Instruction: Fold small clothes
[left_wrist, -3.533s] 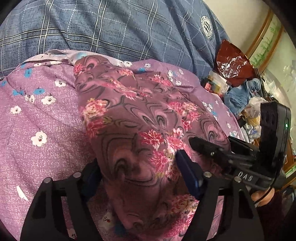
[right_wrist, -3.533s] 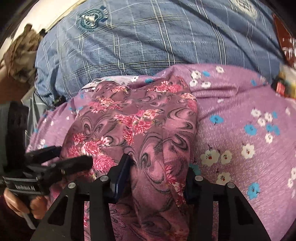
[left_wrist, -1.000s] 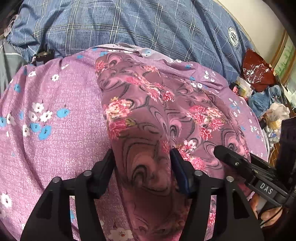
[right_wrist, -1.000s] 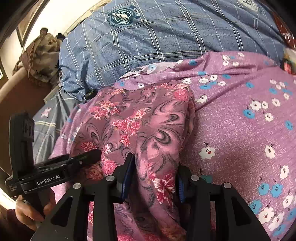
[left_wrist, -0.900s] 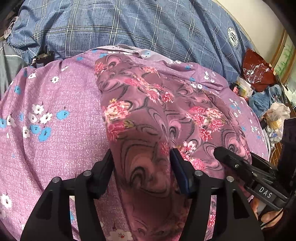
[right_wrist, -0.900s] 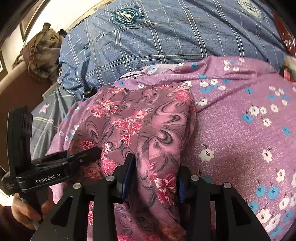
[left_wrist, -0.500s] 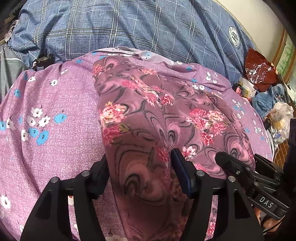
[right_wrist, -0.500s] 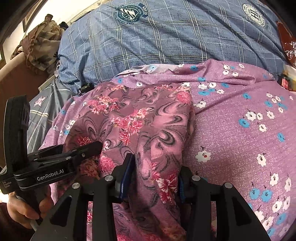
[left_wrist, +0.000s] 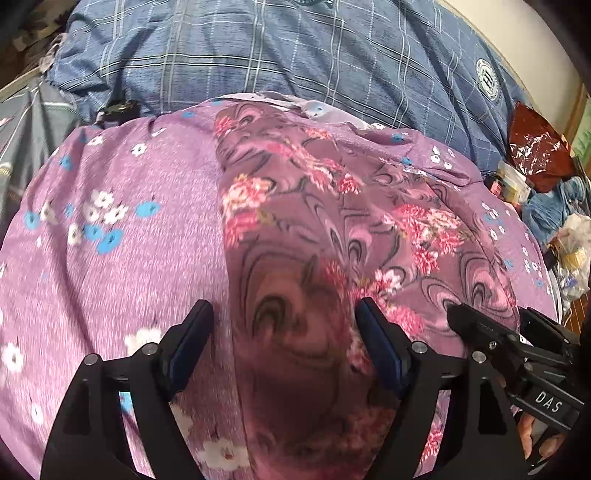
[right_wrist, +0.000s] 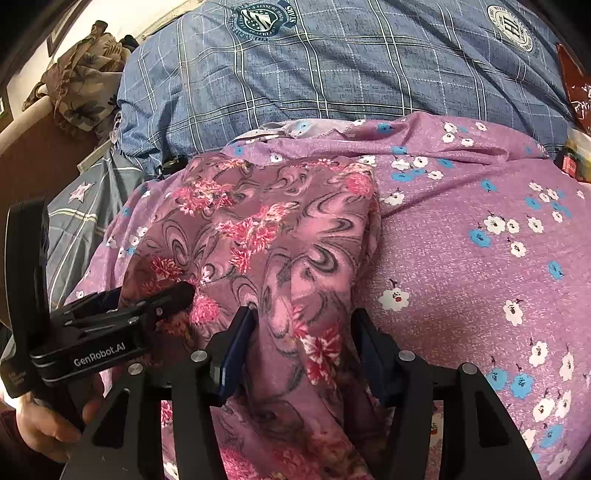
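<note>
A mauve garment with pink flowers and dark swirls (left_wrist: 325, 229) lies folded on a purple bedspread with white and blue flowers (left_wrist: 122, 221). My left gripper (left_wrist: 284, 321) is open; its jaws stand wide on either side of the garment's near left edge, the left finger (left_wrist: 192, 332) clear of the cloth. My right gripper (right_wrist: 301, 328) has its jaws around a raised fold at the garment's near right edge (right_wrist: 314, 332), which fills the gap. Each gripper shows in the other's view: the right one (left_wrist: 491, 339), the left one (right_wrist: 147, 306).
A blue plaid duvet (left_wrist: 295, 55) is bunched behind the bedspread (right_wrist: 480, 240). A red foil bag (left_wrist: 535, 151) and clutter (left_wrist: 569, 229) sit at the far right. A brown patterned cloth (right_wrist: 81, 85) lies at the far left by a wooden edge.
My left gripper's jaws have spread apart and let go of the garment's edge. The right gripper keeps its hold; both views have shifted slightly.
</note>
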